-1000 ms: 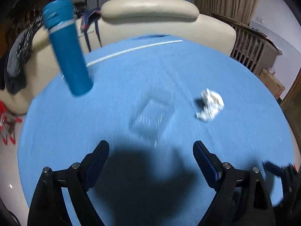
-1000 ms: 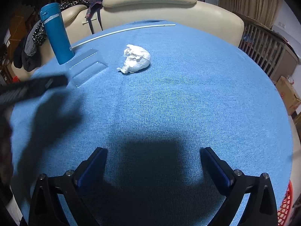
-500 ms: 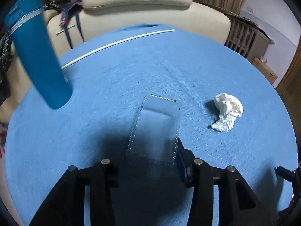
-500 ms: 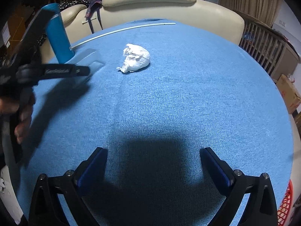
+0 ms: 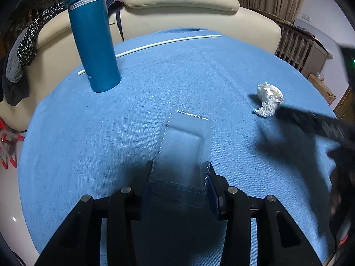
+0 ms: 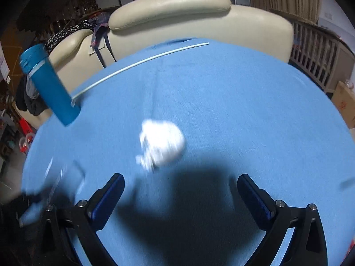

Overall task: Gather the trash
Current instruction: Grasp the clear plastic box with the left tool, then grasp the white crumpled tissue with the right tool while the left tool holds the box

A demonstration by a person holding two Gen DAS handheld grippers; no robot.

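A clear plastic tray (image 5: 184,146) sits between the fingers of my left gripper (image 5: 179,177), which is shut on its near end on the blue tablecloth (image 5: 199,71). A crumpled white tissue (image 5: 268,99) lies to the right of it. In the right wrist view the tissue (image 6: 162,145) is blurred, just ahead of my right gripper (image 6: 180,186), which is open and empty. The right gripper also shows dark and blurred at the right edge of the left wrist view (image 5: 321,126).
A tall blue flask (image 5: 92,35) stands at the back left; it also shows in the right wrist view (image 6: 50,87). A long white rod (image 5: 155,44) lies across the far side. A cream sofa (image 5: 182,2) stands behind the table.
My left gripper closed on the clear plastic tray. My right gripper moved forward toward the tissue, which now lies just ahead of its open fingers.
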